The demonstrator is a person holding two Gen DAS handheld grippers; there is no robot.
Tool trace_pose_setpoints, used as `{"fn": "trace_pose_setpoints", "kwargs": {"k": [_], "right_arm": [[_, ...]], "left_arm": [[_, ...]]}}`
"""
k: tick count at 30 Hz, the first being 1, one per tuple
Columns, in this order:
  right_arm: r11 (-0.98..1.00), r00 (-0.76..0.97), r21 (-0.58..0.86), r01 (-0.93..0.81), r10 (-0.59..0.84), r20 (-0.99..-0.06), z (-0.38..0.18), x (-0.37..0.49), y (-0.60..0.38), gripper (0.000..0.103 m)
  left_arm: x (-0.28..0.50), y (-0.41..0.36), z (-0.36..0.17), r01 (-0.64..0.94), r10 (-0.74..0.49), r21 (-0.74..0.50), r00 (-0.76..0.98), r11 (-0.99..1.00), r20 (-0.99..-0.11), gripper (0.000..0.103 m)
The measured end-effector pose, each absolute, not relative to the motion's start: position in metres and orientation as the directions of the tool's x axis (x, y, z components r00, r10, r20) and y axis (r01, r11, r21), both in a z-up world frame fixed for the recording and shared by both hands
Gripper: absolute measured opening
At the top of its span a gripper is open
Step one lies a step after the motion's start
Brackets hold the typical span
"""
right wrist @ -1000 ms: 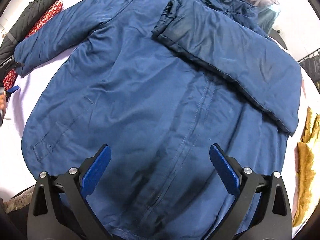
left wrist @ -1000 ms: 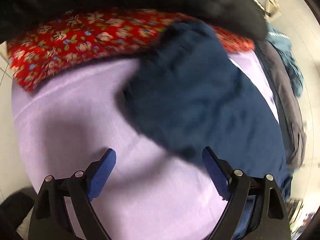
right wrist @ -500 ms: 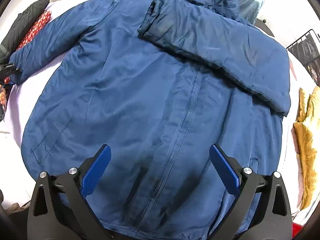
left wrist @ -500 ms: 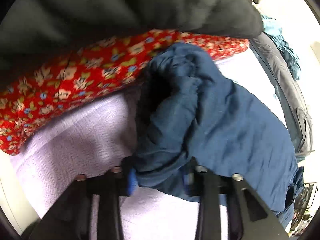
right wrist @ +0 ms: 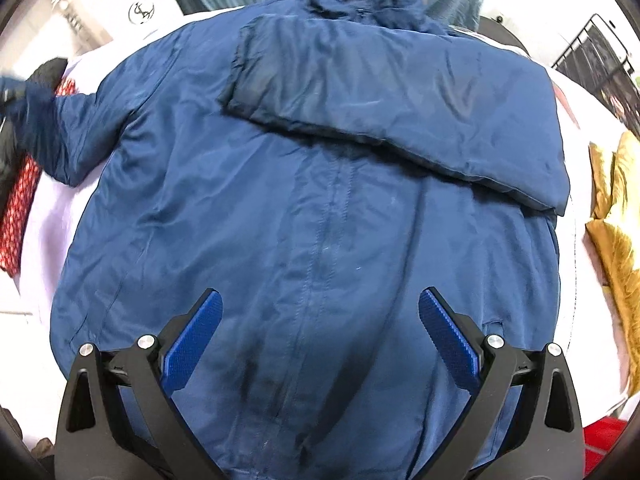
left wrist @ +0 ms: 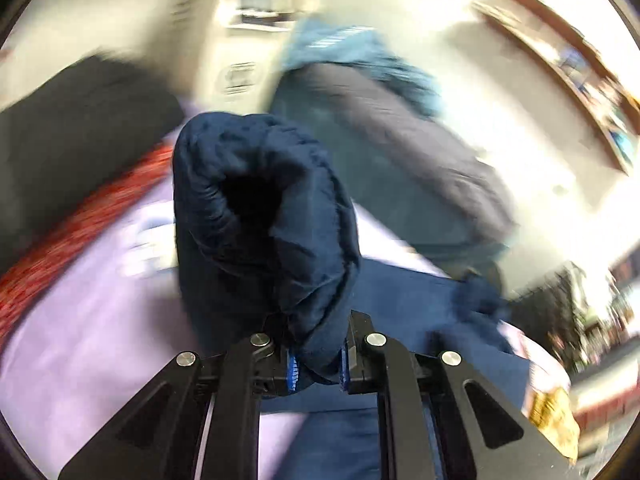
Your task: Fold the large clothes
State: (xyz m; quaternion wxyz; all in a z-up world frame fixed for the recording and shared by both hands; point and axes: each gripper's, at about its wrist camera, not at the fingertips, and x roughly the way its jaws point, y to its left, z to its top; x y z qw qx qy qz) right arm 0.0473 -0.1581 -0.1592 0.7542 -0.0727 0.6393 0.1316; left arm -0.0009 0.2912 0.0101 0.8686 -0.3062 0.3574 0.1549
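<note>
Left tongs' pads [left wrist: 292, 372] mostly hidden by sleeve cuff [left wrist: 260, 216]; background blurred.

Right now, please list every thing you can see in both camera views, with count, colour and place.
jacket: 1, navy blue, spread on the lilac sheet, one sleeve folded across the chest
sleeve cuff: 1, navy, lifted
sheet: 1, lilac, under the jacket
floral cloth: 1, red, left edge
dark garment: 1, black, behind the floral cloth
yellow cloth: 1, golden, right edge
left gripper: shut on the sleeve cuff
right gripper: open, above the hem
</note>
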Motion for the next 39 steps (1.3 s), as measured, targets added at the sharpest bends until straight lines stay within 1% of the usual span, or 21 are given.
{"fn": "trace_pose_setpoints", "kwargs": {"k": [4, 6, 9, 11, 13, 16, 17, 18, 19, 20, 21, 22, 24, 26, 29, 32, 35, 37, 39], "right_arm": [[0.969, 0.159, 0.082, -0.235, 0.122, -0.980, -0.158, 0.055, -0.186, 0.097], [0.976, 0.162, 0.090, -0.199, 0.123, -0.979, -0.159, 0.058, -0.203, 0.097], [0.989, 0.164, 0.092, -0.117, 0.110, -0.980, -0.162, 0.063, -0.237, 0.097], [0.994, 0.165, 0.096, -0.049, 0.103, -0.981, -0.164, 0.065, -0.262, 0.097], [0.995, 0.160, 0.102, 0.018, 0.097, -0.982, -0.168, 0.066, -0.286, 0.097], [0.990, 0.149, 0.097, 0.099, 0.082, -0.985, -0.176, 0.062, -0.316, 0.097], [0.988, 0.143, 0.099, 0.122, 0.081, -0.986, -0.179, 0.061, -0.324, 0.097], [0.985, 0.139, 0.100, 0.137, 0.081, -0.987, -0.181, 0.060, -0.330, 0.097], [0.982, 0.130, 0.101, 0.160, 0.081, -0.988, -0.185, 0.059, -0.338, 0.097], [0.979, 0.123, 0.103, 0.174, 0.082, -0.989, -0.187, 0.059, -0.342, 0.097], [0.977, 0.117, 0.105, 0.185, 0.084, -0.990, -0.189, 0.058, -0.345, 0.097], [0.975, 0.113, 0.105, 0.194, 0.084, -0.990, -0.191, 0.058, -0.348, 0.097], [0.974, 0.112, 0.105, 0.202, 0.084, -0.990, -0.192, 0.060, -0.350, 0.097], [0.974, 0.116, 0.108, 0.198, 0.086, -0.990, -0.192, 0.065, -0.347, 0.097], [0.981, 0.131, 0.110, 0.161, 0.089, -0.987, -0.187, 0.077, -0.337, 0.097], [0.988, 0.150, 0.116, 0.101, 0.100, -0.984, -0.181, 0.093, -0.319, 0.097], [0.992, 0.165, 0.125, 0.017, 0.120, -0.979, -0.176, 0.113, -0.296, 0.097], [0.992, 0.184, 0.119, -0.049, 0.126, -0.975, -0.171, 0.128, -0.275, 0.097], [0.988, 0.211, 0.112, -0.104, 0.132, -0.969, -0.166, 0.141, -0.259, 0.097]], "left_arm": [[0.074, 0.191, 0.031, -0.286, -0.118, -0.440, 0.713, 0.851, -0.692, 0.014], [0.114, 0.127, 0.031, -0.169, -0.202, -0.426, 0.689, 0.889, -0.696, 0.014], [0.154, 0.048, 0.024, -0.028, -0.292, -0.404, 0.645, 0.914, -0.706, 0.014], [0.192, 0.004, 0.007, 0.016, -0.325, -0.396, 0.599, 0.918, -0.732, 0.014], [0.215, -0.031, -0.012, 0.020, -0.349, -0.401, 0.536, 0.916, -0.769, 0.014], [0.239, -0.069, -0.037, 0.021, -0.328, -0.360, 0.469, 0.933, -0.820, 0.014], [0.246, -0.080, -0.047, 0.027, -0.316, -0.339, 0.438, 0.940, -0.842, 0.020], [0.252, -0.090, -0.057, 0.038, -0.325, -0.340, 0.405, 0.940, -0.854, 0.029], [0.242, -0.084, -0.068, 0.048, -0.337, -0.347, 0.387, 0.937, -0.858, 0.038], [0.236, -0.086, -0.076, 0.070, -0.363, -0.363, 0.359, 0.929, -0.860, 0.053], [0.235, -0.087, -0.078, 0.081, -0.370, -0.366, 0.344, 0.927, -0.863, 0.070], [0.231, -0.087, -0.082, 0.088, -0.371, -0.363, 0.330, 0.928, -0.868, 0.081], [0.220, -0.089, -0.080, 0.114, -0.394, -0.377, 0.324, 0.919, -0.860, 0.082], [0.212, -0.086, -0.079, 0.133, -0.401, -0.378, 0.326, 0.916, -0.856, 0.087], [0.197, -0.072, -0.075, 0.112, -0.366, -0.350, 0.355, 0.930, -0.860, 0.087], [0.182, -0.027, -0.082, 0.002, -0.281, -0.304, 0.382, 0.953, -0.880, 0.087], [0.169, 0.039, -0.094, -0.177, -0.168, -0.252, 0.389, 0.951, -0.906, 0.086], [0.162, 0.072, -0.099, -0.257, -0.099, -0.208, 0.381, 0.944, -0.919, 0.086], [0.159, 0.098, -0.108, -0.313, -0.089, -0.209, 0.358, 0.927, -0.930, 0.087]]}}
